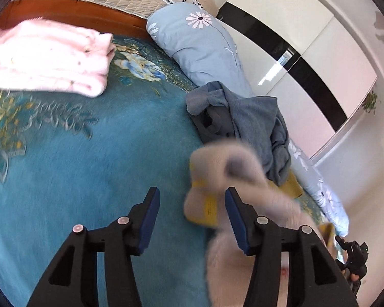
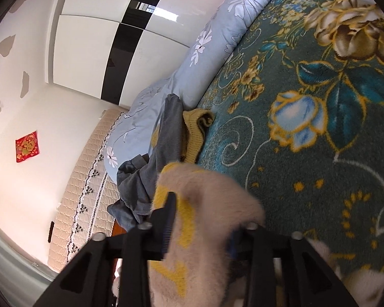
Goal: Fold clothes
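Both jaws stand apart: the left gripper [image 1: 192,199] has a fuzzy beige-and-yellow garment [image 1: 217,179] blurred between and beyond its pads, unpinched; the right gripper [image 2: 202,209] has the same fabric bunched between loose pads. It sits on the blue floral bed cover [image 1: 89,153], beside the crumpled grey garment [image 1: 245,117]. Unpinned, it may slump out of shape or tangle with that heap.

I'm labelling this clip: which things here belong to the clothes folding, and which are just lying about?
Part of the job:
fuzzy beige garment with yellow markings
crumpled grey-blue garment
mustard knit garment
folded pink fleece garment

Just there:
light blue floral quilt roll
teal floral blanket
red wall decoration
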The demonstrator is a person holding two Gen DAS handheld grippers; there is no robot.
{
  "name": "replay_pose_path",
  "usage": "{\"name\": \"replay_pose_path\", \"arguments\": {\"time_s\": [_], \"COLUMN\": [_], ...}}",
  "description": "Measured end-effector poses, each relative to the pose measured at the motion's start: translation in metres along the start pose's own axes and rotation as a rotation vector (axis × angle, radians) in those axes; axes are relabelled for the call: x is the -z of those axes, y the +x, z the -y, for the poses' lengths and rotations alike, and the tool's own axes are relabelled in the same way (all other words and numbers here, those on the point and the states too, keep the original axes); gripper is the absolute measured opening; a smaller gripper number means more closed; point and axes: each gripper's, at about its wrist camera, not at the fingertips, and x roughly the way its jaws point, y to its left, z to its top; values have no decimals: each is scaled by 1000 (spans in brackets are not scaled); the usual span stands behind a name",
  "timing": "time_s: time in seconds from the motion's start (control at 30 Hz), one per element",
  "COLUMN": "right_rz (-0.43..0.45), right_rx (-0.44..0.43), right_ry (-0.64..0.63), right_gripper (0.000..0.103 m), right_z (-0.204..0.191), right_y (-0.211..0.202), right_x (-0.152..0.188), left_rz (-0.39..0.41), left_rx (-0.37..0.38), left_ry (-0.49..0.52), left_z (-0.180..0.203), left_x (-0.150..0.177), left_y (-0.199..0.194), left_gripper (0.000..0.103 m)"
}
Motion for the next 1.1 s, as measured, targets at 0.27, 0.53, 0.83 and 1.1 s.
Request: {"name": "replay_pose_path", "arguments": {"time_s": [0.27,0.53,0.83,1.1], "right_rz": [-7,-8,-150,-209], "right_rx": [15,64,114,47], "right_ry": [-1,-6,-13,-85], "right_gripper": [65,69,70,52], "right_z": [-19,-32,-27,-45], "right_y": [-8,-39,-18,-1], "right_x": [31,46,75,101], "left_rz": [-36,-75,-80,-88], "left_rx": [22,57,66,61], "left_ry": [32,61,44,51], "left_z": [-1,5,2,2], "left_x": [21,29,32,34], "left_y": [0,2,0,1], "left_gripper": [56,56,57,57]}}
